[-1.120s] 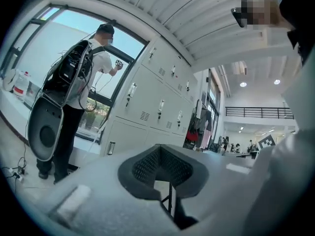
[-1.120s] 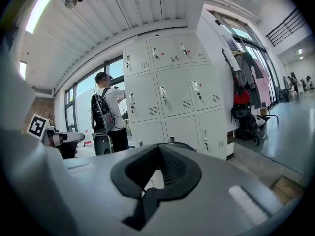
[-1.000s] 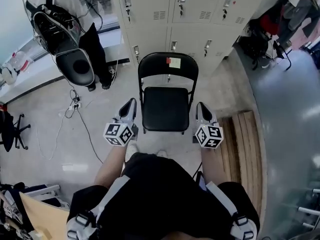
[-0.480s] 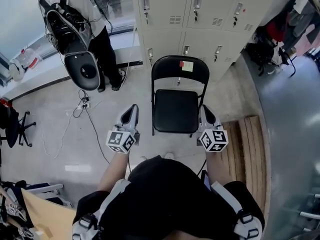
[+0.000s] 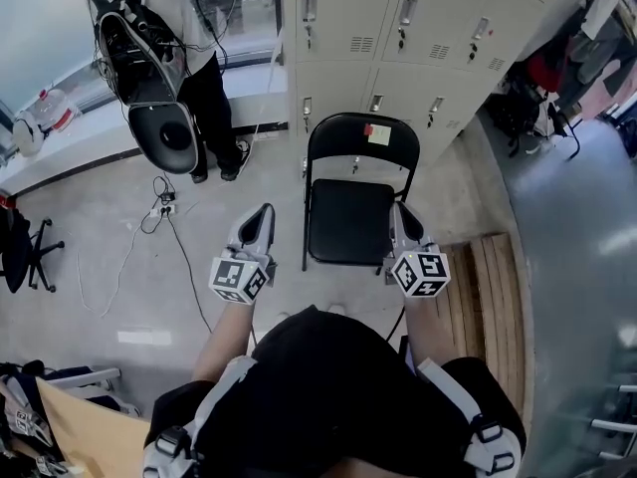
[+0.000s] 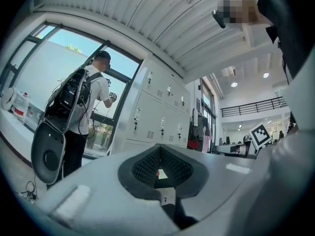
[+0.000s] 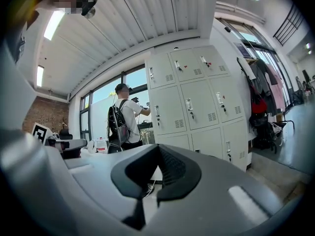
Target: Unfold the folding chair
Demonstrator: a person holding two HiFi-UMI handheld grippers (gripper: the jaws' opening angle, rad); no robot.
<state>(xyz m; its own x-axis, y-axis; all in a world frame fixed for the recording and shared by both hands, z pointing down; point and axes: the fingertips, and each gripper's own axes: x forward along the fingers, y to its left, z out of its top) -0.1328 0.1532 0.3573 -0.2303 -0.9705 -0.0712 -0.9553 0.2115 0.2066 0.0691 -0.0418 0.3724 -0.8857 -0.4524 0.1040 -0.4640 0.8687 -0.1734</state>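
Both clenched, empty — left gripper (image 5: 263, 212) and right gripper (image 5: 401, 213) flank the chair (image 5: 348, 223) (unfolded).

The folding chair (image 5: 348, 192) is parked mid-frame, right in front of the lockers (image 5: 398, 28) along the top, flanked low down by the left gripper (image 5: 263, 213) and right gripper (image 5: 402, 213), with a standing person (image 5: 169, 58) placed upper left and a slatted bench (image 5: 495, 297) laid at the right.

Pale concrete floor (image 5: 80, 207). Standing on it: a black folding chair (image 5: 348, 217), opened, at centre before grey lockers (image 5: 398, 48) on the far side. Loose cables (image 5: 157, 205) lie left of the chair, a wooden slatted platform (image 5: 493, 297) lies right, and a person (image 5: 204, 98) stands far left.
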